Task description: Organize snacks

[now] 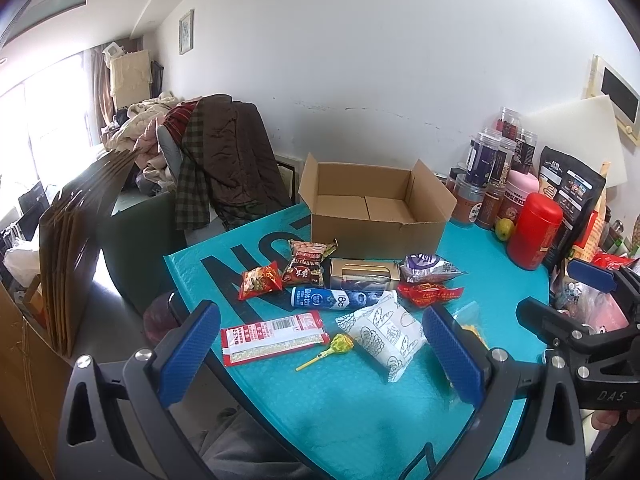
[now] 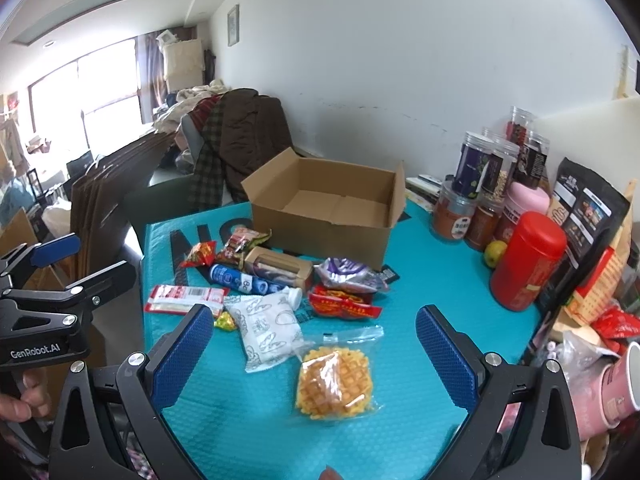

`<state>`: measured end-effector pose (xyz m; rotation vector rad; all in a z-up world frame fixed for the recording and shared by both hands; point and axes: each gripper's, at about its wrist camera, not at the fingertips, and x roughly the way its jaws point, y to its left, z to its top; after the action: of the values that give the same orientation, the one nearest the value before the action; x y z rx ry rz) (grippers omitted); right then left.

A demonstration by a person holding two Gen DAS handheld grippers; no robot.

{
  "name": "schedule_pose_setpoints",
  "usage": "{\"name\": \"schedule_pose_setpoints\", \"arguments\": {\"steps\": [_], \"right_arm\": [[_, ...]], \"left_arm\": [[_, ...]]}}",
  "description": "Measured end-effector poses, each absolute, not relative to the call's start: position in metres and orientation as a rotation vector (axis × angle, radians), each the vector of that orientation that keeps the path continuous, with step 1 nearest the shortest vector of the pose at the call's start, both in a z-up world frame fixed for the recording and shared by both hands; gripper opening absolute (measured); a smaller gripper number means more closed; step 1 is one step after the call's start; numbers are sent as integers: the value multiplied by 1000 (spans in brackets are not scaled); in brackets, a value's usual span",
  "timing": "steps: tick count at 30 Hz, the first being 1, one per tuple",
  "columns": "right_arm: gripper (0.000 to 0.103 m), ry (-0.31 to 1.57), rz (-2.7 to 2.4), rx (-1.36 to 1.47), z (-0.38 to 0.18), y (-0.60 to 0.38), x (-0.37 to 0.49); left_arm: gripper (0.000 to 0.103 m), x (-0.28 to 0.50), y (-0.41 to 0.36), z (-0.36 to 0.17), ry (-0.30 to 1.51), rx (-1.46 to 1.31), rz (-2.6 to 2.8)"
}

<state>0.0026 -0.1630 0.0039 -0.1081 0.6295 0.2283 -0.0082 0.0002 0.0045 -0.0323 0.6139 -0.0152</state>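
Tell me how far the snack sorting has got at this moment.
Nothing looks done: the cardboard box is open and empty. Nothing is in hand either; the left gripper and right gripper are both open above the teal mat. Everything is left, including the waffle packet, bread packet, lollipop and blue tube.

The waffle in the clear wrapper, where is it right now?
In the right wrist view the waffle lies on the teal mat, nearest the camera, just right of the white bread packet.
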Motion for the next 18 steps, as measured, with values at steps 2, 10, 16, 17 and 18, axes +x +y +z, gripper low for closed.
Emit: {"name": "schedule_pose_setpoints", "arguments": {"steps": [2, 10, 16, 17, 18], "right_arm": [[103, 630, 230, -108, 4, -163, 2], [103, 630, 232, -106, 4, -163, 3], [103, 628, 233, -105, 4, -163, 3], [103, 629, 233, -105, 4, -162, 3], [103, 628, 233, -104, 4, -163, 3]], "left_arm": [[103, -9, 0, 5, 612, -33, -16], [103, -9, 2, 5, 616, -40, -20], [103, -9, 3, 5, 618, -43, -25], [103, -9, 3, 5, 619, -44, -26], [103, -9, 3, 5, 620, -44, -28]]}}
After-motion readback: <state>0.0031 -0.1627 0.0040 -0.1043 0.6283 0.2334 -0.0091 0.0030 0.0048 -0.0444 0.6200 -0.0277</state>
